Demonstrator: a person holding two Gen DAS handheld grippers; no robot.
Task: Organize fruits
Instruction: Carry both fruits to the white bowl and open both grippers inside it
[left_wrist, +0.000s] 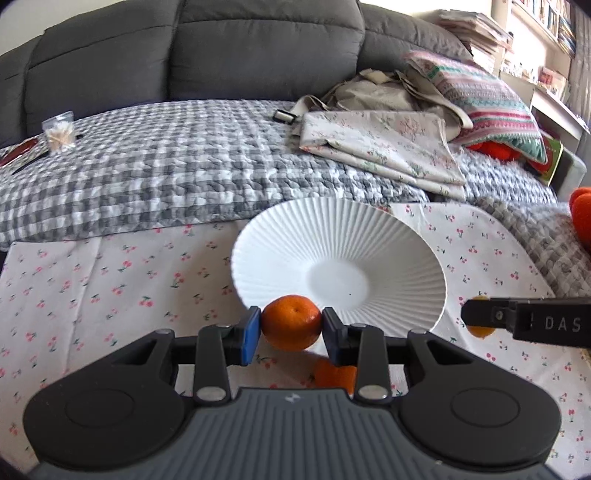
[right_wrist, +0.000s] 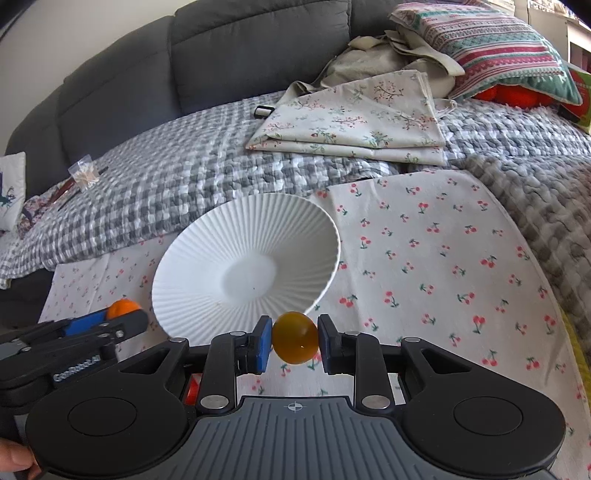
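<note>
- Cherry-print cloth (right_wrist: 436, 258): soft fabric spread over a quilted grey-check cover (left_wrist: 155, 173); it gives a yielding, uneven bed, so anything round set straight on it may roll.
- White ribbed bowl (left_wrist: 280, 240): wide and shallow, empty, standing on the cloth just beyond both tools. It looks like rigid ceramic, likely brittle; fruit is better lowered to its flat centre than dropped on the sloping wall.
- Left gripper (left_wrist: 291, 328): pads pinching a mandarin (left_wrist: 291, 326) across its middle, held clear of the cloth at the bowl's near rim. The fruit is light, with a soft, slightly dimpled rind that grips well but bruises under hard pressure; the widest girth is the sound place to hold.
- Loose mandarin (left_wrist: 334, 374): lying on the cloth below the left tool, partly hidden by one finger; still to be collected.
- Right gripper (right_wrist: 294, 338): pads pressed on a small yellow-amber fruit (right_wrist: 295, 338), kind uncertain, held just short of the bowl's near rim. Its skin is smooth and glossy, probably slippery and thin; judged the more delicate item, so a central, gentle hold suits it.
</note>
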